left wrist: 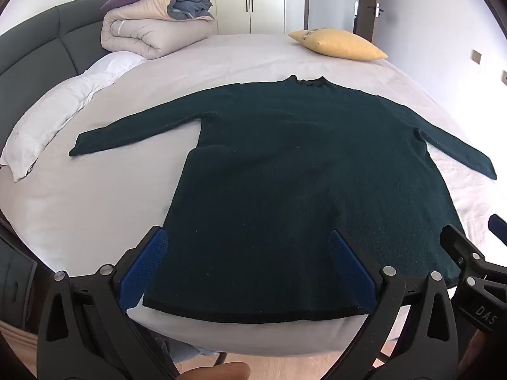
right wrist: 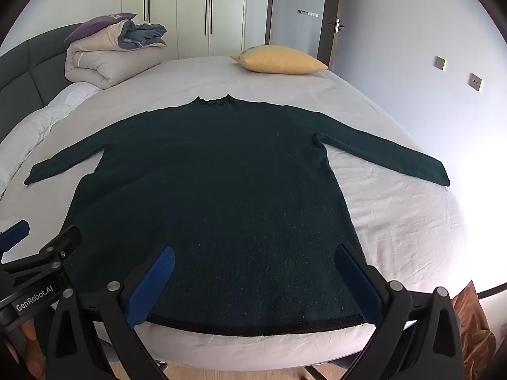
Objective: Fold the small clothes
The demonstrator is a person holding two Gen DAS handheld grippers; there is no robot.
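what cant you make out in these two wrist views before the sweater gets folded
- Underside of the sweater: hidden in both views, since it lies flat on the bed.
- Print on the yellow pillow: too small to read, both views.
- Hem corners: in the left wrist view the near right one is covered by the left gripper and right gripper; in the right wrist view the near left one by the gripper bodies.

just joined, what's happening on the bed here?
A person holds a two-finger tool in each hand over the near hem of a dark green sweater laid flat on the bed, sleeves spread, collar away from the cameras. The left tool and right tool are both wide open, gripping nothing. No fold has been made yet. A yellow pillow and a folded duvet lie farther back on the bed.
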